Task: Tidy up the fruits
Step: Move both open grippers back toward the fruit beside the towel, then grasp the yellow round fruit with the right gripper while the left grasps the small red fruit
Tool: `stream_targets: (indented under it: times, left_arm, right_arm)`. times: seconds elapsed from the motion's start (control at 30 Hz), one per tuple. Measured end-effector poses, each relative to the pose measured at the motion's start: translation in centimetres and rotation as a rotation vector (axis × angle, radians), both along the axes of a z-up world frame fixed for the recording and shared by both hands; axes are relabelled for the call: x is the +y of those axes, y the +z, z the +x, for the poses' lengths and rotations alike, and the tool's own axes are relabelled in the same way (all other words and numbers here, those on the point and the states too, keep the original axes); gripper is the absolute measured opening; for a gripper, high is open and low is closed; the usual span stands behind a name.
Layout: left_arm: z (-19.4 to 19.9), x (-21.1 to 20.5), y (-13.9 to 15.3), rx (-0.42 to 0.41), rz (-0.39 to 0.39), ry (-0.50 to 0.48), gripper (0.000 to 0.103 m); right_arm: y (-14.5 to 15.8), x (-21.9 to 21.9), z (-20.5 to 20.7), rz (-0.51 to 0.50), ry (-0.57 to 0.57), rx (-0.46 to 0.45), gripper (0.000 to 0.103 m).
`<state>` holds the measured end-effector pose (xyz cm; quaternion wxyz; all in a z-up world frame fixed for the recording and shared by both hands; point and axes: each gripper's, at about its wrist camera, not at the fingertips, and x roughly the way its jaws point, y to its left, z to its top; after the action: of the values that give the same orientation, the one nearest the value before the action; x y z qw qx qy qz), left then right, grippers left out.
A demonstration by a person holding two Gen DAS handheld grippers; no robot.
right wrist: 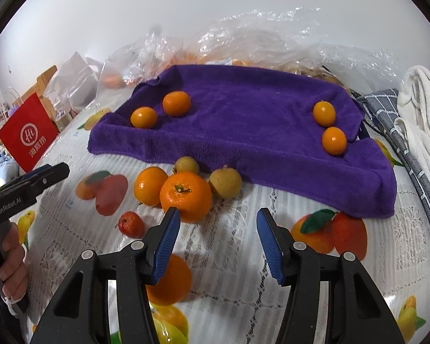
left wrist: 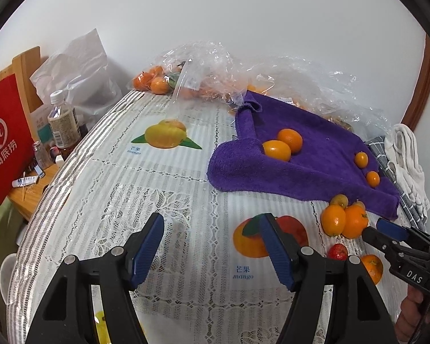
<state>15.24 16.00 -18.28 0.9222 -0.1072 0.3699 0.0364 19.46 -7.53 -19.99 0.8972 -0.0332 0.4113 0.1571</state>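
Note:
A purple towel (right wrist: 243, 120) lies on the fruit-print tablecloth and holds two pairs of small oranges: one pair at its left (right wrist: 143, 117), one at its right (right wrist: 334, 140). In front of it is a cluster: a mandarin (right wrist: 186, 196), an oval orange fruit (right wrist: 150, 185) and two yellow-green fruits (right wrist: 225, 183). A small red fruit (right wrist: 131, 223) and another orange (right wrist: 169, 281) lie nearer. My right gripper (right wrist: 218, 213) is open and empty, its left fingertip just short of the mandarin. My left gripper (left wrist: 212, 223) hovers open over bare cloth, left of the cluster (left wrist: 344, 219).
Crumpled clear plastic bags (left wrist: 203, 68) with more oranges lie behind the towel. A white cloth (right wrist: 424, 114) and a grey checked cloth (right wrist: 387, 109) lie at the right. Past the table's left edge are a red paper bag (left wrist: 5, 137), a bottle (left wrist: 63, 120) and a wooden side table.

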Motion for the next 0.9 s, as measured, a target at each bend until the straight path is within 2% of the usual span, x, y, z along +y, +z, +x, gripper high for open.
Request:
stream_targets:
  times: [0.03, 0.17, 0.27, 0.4, 0.5, 0.6, 0.67, 0.8, 0.9]
  left_arm:
    - [0.1, 0.0, 0.0, 0.004, -0.006, -0.003, 0.067]
    - [0.3, 0.6, -0.3, 0.021, -0.058, -0.003, 0.067]
    - [0.4, 1.1, -0.4, 0.024, -0.083, 0.009, 0.067]
    - [0.5, 1.6, -0.6, 0.025, -0.117, 0.014, 0.067]
    - [0.5, 1.5, -0.7, 0.028, -0.113, 0.017, 0.067]
    - [0.6, 1.2, -0.7, 0.029, -0.094, 0.012, 0.067]
    - [0.5, 1.0, -0.7, 0.027, -0.076, 0.007, 0.067]
    - [0.5, 0.7, -0.6, 0.023, -0.062, -0.001, 0.067]
    - [0.6, 0.7, -0.7, 0.025, -0.061, -0.004, 0.067]
  right_arm:
    - [0.0, 0.0, 0.0, 0.009, 0.001, -0.002, 0.053]
    - [0.2, 0.1, -0.3, 0.027, 0.035, -0.014, 0.030]
    - [0.4, 0.1, -0.5, 0.011, 0.044, -0.020, 0.017]
    - [0.3, -1.1, -0.6, 0.017, 0.034, -0.012, 0.017]
    - [0.4, -2.4, -0.6, 0.056, 0.012, 0.005, 0.018]
    - [0.7, -2.7, -0.3, 0.055, 0.005, -0.012, 0.024]
    - [0.8, -2.7, 0.4, 0.046, -0.001, -0.012, 0.032]
    - [0.4, -2.0, 1.5, 0.042, 0.038, 0.022, 0.035]
    - [0.1, -1.6, 1.5, -0.005, 0.031, 0.000, 0.035]
